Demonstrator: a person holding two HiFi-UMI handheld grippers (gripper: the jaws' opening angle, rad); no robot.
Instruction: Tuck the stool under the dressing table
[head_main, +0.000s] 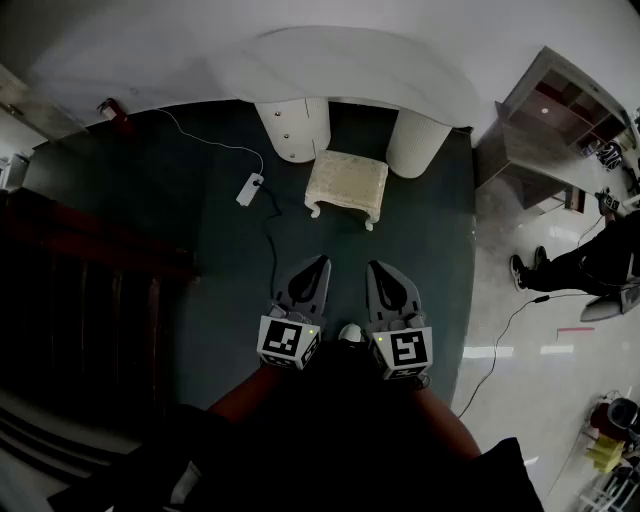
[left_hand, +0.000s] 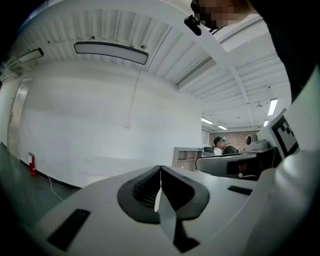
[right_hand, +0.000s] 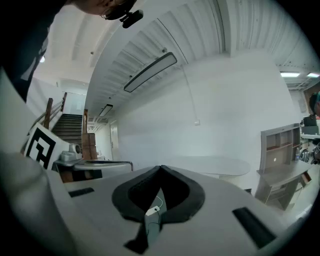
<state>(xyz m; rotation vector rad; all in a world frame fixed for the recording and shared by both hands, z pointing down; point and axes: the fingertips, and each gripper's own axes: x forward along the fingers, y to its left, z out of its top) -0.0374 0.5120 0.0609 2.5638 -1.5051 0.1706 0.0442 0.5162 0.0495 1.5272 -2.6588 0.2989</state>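
Observation:
In the head view a small cream upholstered stool (head_main: 346, 184) stands on the dark green carpet, just in front of the white dressing table (head_main: 345, 70) and between its two rounded pedestals. Both grippers hang side by side well short of the stool, nearer to me. My left gripper (head_main: 321, 260) is shut with nothing in it, and so is my right gripper (head_main: 372, 266). In the left gripper view the left gripper (left_hand: 160, 168) shows jaws closed tip to tip; the right gripper (right_hand: 160, 167) in the right gripper view shows the same. Both look towards the white table top (right_hand: 210, 164) from a distance.
A white power strip (head_main: 249, 189) and its black cable (head_main: 270, 240) lie on the carpet left of the stool. A dark wooden staircase (head_main: 90, 290) stands at left. A wooden shelf desk (head_main: 555, 120) and a seated person (head_main: 580, 265) are at right on the pale floor.

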